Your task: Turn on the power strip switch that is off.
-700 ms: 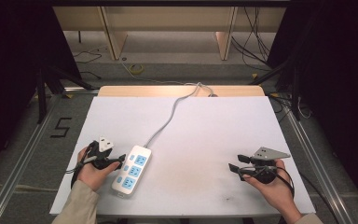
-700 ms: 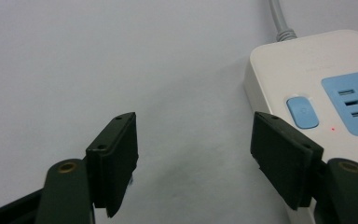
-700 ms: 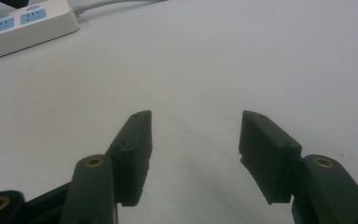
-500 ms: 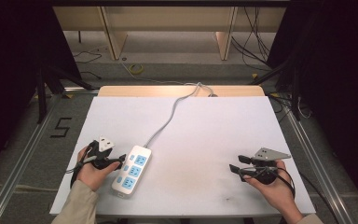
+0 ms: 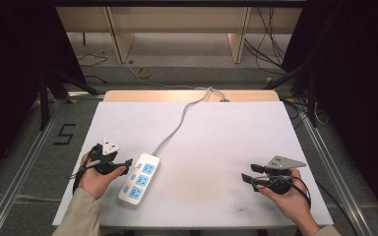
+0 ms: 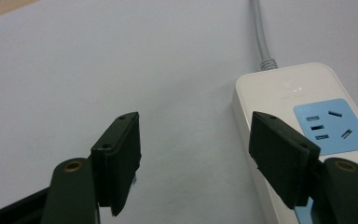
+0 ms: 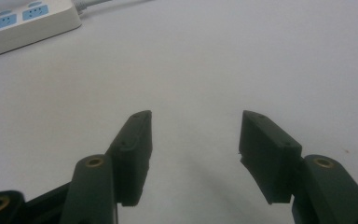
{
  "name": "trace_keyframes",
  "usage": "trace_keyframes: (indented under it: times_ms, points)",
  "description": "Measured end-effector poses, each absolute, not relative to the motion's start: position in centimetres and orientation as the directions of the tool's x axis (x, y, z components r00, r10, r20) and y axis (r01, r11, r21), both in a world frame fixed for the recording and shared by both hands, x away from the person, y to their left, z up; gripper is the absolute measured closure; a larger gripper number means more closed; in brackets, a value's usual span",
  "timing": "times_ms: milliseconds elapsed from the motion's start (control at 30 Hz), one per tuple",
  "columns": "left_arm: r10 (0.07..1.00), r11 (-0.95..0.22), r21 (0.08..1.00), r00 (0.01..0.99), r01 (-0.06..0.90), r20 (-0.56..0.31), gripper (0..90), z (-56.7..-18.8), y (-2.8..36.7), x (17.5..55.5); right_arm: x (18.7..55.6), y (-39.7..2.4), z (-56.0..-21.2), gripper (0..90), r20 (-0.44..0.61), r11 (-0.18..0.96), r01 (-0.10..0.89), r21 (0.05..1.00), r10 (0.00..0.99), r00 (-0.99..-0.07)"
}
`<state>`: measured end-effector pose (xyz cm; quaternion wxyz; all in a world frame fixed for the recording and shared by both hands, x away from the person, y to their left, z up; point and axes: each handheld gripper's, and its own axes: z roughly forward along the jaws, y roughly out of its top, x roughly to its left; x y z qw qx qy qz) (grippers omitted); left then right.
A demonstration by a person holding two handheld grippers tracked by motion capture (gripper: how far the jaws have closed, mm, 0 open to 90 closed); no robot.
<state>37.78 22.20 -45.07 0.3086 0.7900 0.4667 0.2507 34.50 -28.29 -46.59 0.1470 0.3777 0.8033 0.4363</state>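
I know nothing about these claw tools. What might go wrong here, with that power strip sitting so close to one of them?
The left gripper sits open right beside the power strip, so a careless sideways move might knock the strip askew. The strip lies near the front edge of the table, so a push toward the person might send it off. Its grey cord runs across the table and over the far edge; lifting the strip might tug or snag it.

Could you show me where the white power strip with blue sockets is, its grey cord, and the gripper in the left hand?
White power strip with blue sockets (image 5: 139,179): high view, middle socket panel.
Grey cord (image 5: 181,121): high view, mid-length on the table.
Left gripper (image 5: 120,164): high view, between its open black jaw tips.
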Motion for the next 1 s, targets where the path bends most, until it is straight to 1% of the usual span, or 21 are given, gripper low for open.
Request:
trace_keyframes:
  times_ms: [100,167,200,233,300,333,367,533,567,667,733,767,867,1000]
  points:
    - [0.891,-0.374,0.716,0.441,0.589,0.103,36.3,-44.8,22.1,37.8,34.5,-28.3,-46.6,45.0,0.093,0.334,0.478,0.812,0.735,-0.672]
    - [0.894,-0.368,0.717,0.439,0.592,0.096,39.7,-44.6,22.1,37.7,34.5,-28.3,-46.6,45.0,0.095,0.333,0.479,0.812,0.734,-0.672]
    - [0.892,-0.370,0.715,0.442,0.594,0.095,39.7,-44.4,22.1,37.7,34.5,-28.3,-46.6,45.0,0.095,0.333,0.479,0.812,0.734,-0.672]
    - [0.891,-0.370,0.711,0.444,0.598,0.091,44.3,-44.3,22.1,37.7,34.5,-28.3,-46.6,45.1,0.096,0.335,0.480,0.811,0.733,-0.673]
    - [0.893,-0.365,0.709,0.443,0.603,0.083,49.4,-44.0,22.0,37.6,34.5,-28.3,-46.6,45.1,0.095,0.336,0.479,0.811,0.732,-0.674]
    - [0.893,-0.365,0.706,0.444,0.607,0.080,49.4,-43.9,21.9,37.6,34.5,-28.3,-46.6,45.1,0.095,0.336,0.479,0.811,0.732,-0.674]
    - [0.892,-0.367,0.701,0.446,0.612,0.077,55.5,-43.8,21.9,37.6,34.6,-28.2,-46.6,45.2,0.093,0.337,0.477,0.812,0.731,-0.676]
    - [0.881,-0.391,0.670,0.468,0.631,0.072,70.6,-43.3,21.2,37.3,34.5,-28.3,-46.6,45.2,0.094,0.336,0.478,0.811,0.732,-0.675]
    - [0.877,-0.398,0.652,0.476,0.645,0.064,73.2,-43.1,20.8,37.3,34.6,-28.3,-46.6,45.1,0.093,0.337,0.477,0.812,0.731,-0.676]
    - [0.876,-0.400,0.641,0.478,0.655,0.058,79.5,-42.9,20.6,37.3,34.5,-28.2,-46.6,45.0,0.096,0.336,0.482,0.809,0.733,-0.674]
    - [0.873,-0.404,0.629,0.486,0.664,0.048,81.0,-42.7,20.4,37.3,34.5,-28.2,-46.6,44.7,0.098,0.335,0.482,0.809,0.732,-0.674]
    - [0.872,-0.404,0.623,0.487,0.670,0.042,85.4,-42.7,20.3,37.3,34.5,-28.2,-46.7,44.6,0.099,0.335,0.482,0.810,0.731,-0.675]
    - [0.868,-0.417,0.593,0.494,0.689,0.036,89.3,-42.5,20.1,37.4,34.5,-28.2,-46.7,44.5,0.099,0.335,0.482,0.810,0.731,-0.675]
    - [0.867,-0.422,0.576,0.498,0.700,0.029,89.4,-42.3,20.0,37.5,34.5,-28.2,-46.7,44.4,0.100,0.335,0.483,0.809,0.731,-0.675]
